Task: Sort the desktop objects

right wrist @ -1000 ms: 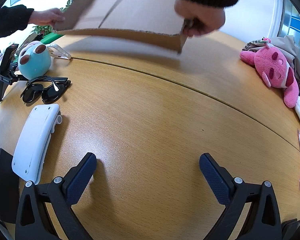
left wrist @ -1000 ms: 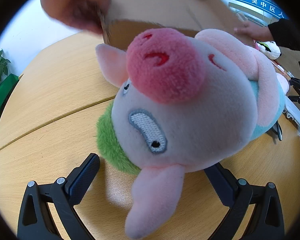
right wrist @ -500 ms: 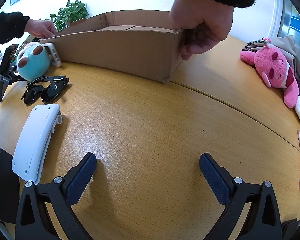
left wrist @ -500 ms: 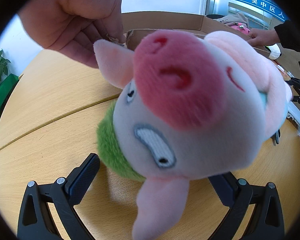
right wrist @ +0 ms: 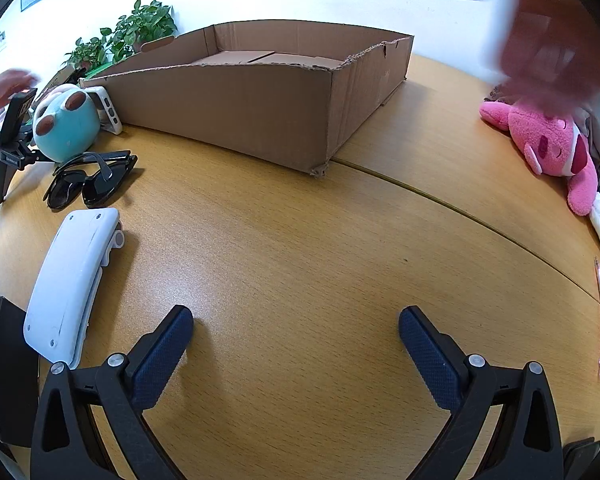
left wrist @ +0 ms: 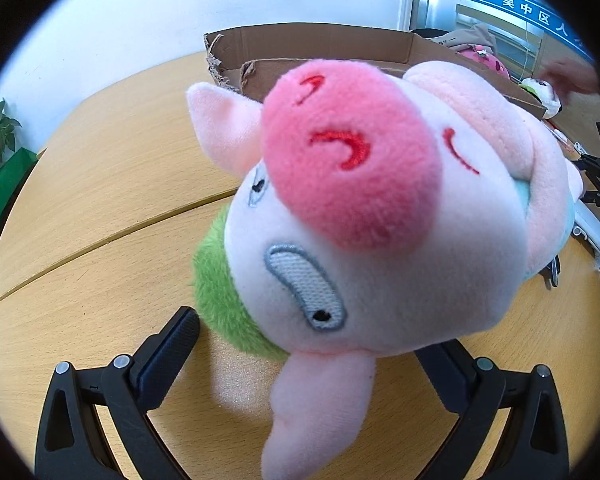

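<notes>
Your left tongs (left wrist: 312,344) sit spread around the pig (left wrist: 364,216), which lies on the surface before the box (left wrist: 320,46) — close on its head, not the ear. Right tongs (right wrist: 296,332) gape, holding nothing.

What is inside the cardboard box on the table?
In the right wrist view, the cardboard box shows only its own bare bottom flaps at the back. The near wall hides the front part of the floor, so something low there could not be seen.
</notes>
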